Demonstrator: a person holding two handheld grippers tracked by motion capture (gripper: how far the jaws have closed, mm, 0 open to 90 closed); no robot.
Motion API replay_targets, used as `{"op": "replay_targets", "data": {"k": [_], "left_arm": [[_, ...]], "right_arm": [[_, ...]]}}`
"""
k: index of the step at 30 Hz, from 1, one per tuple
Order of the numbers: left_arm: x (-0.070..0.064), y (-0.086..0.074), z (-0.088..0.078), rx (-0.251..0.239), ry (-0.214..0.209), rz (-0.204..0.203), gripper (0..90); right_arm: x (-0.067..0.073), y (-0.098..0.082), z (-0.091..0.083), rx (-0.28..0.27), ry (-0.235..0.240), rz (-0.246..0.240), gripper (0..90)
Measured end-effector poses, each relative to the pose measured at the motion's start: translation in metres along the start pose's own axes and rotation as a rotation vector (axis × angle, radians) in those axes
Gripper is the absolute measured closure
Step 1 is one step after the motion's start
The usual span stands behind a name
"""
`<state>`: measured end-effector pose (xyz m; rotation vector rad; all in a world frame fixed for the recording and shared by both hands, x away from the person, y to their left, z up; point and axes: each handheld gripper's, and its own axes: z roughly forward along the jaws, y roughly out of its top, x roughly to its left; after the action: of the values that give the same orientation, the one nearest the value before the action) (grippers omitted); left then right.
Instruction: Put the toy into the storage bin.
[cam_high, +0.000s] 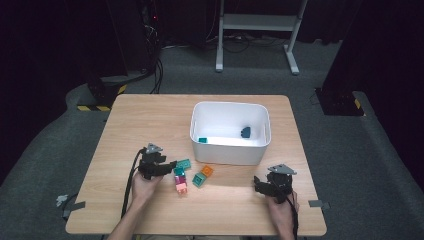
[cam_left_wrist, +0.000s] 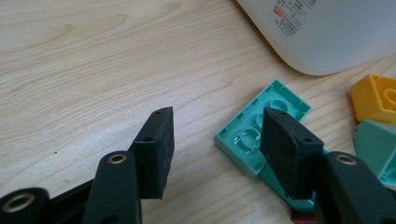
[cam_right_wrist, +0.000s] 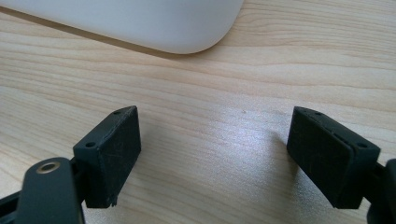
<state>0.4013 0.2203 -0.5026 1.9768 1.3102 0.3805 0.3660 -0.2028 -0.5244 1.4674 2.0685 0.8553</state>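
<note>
So the left gripper is sitting low over the table, jaws about half apart with nothing pinched between them. The teal flat brick lies upside down on the wood, hollow side up, and the jaw on the right of the left gripper view is over it; can't tell if it actually touches. That brick is just in front of the white bin, near its front left corner.

Stuff crowding it: an orange brick just beside it, a paler green brick tucked next to that, and in the high view a pink brick at the near end of the little pile. The bin wall is close behind, so it's a tight spot. Inside the bin there's a dark blue piece and a small teal piece.

The right gripper rests over bare wood near the bin's front right corner, jaws wide, nothing in them.

Table is light woodgrain. Grey carpet around it, dark room, a white metal frame standing at the back, cables on the floor at the back left.
</note>
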Motion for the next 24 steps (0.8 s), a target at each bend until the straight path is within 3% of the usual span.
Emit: {"op": "replay_targets", "data": {"k": [11, 24], "left_arm": [[-0.002, 0.000, 0.013, 0.009, 0.007, 0.007, 54.5], [-0.003, 0.000, 0.015, -0.002, -0.020, 0.006, 70.2]], "right_arm": [[0.000, 0.000, 0.000, 0.001, 0.000, 0.001, 17.3], [0.000, 0.000, 0.000, 0.000, 0.000, 0.001, 17.3]]}}
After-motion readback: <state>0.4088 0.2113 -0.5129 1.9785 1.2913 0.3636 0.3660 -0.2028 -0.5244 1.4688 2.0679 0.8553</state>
